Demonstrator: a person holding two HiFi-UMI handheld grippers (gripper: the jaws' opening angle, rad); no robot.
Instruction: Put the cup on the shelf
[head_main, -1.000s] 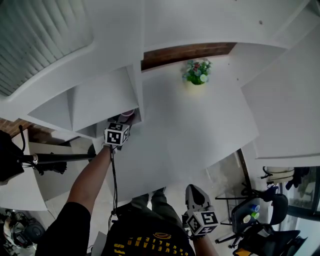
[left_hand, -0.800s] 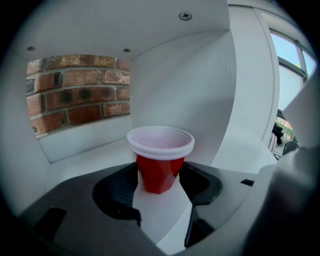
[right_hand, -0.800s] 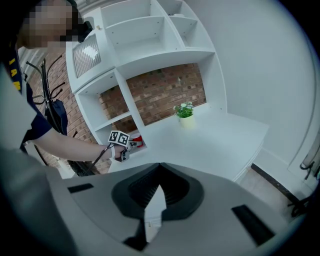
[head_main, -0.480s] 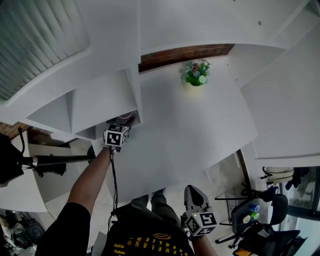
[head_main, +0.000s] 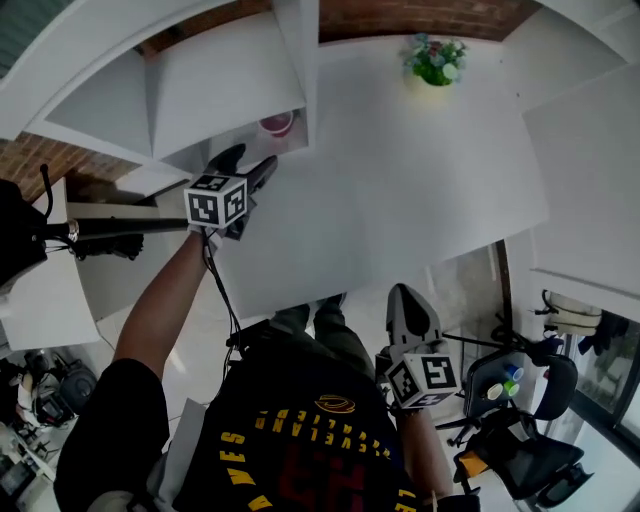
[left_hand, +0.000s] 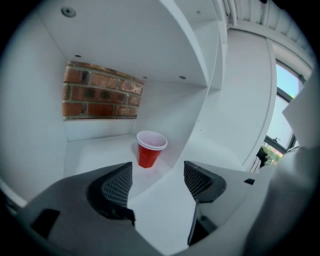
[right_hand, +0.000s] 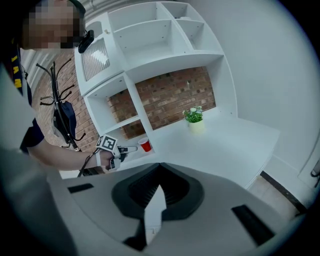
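A red cup (left_hand: 149, 150) with a white rim stands upright in the lowest compartment of the white shelf (head_main: 300, 60), close to its right wall. From overhead the cup (head_main: 277, 124) shows just inside the shelf's front edge. My left gripper (head_main: 248, 162) is a short way in front of it. Its jaws are opening, with nothing between them and not touching the cup. Seen along the left gripper (left_hand: 157, 175), both mesh pads stand wide apart below the cup. My right gripper (head_main: 403, 298) hangs shut and empty near my waist, well away from the shelf. The cup (right_hand: 145, 145) is small and distant in its view.
A small potted plant (head_main: 435, 60) sits at the back of the white desk (head_main: 400, 180), right of the shelf. A brick wall backs the shelf. A black stand (head_main: 100, 235) is to the left, and an office chair (head_main: 510, 400) to the lower right.
My left gripper has drawn back out of the shelf compartment and its jaws have spread. The cup stays standing on the shelf. The head view has tilted, with the shelf now higher in frame.
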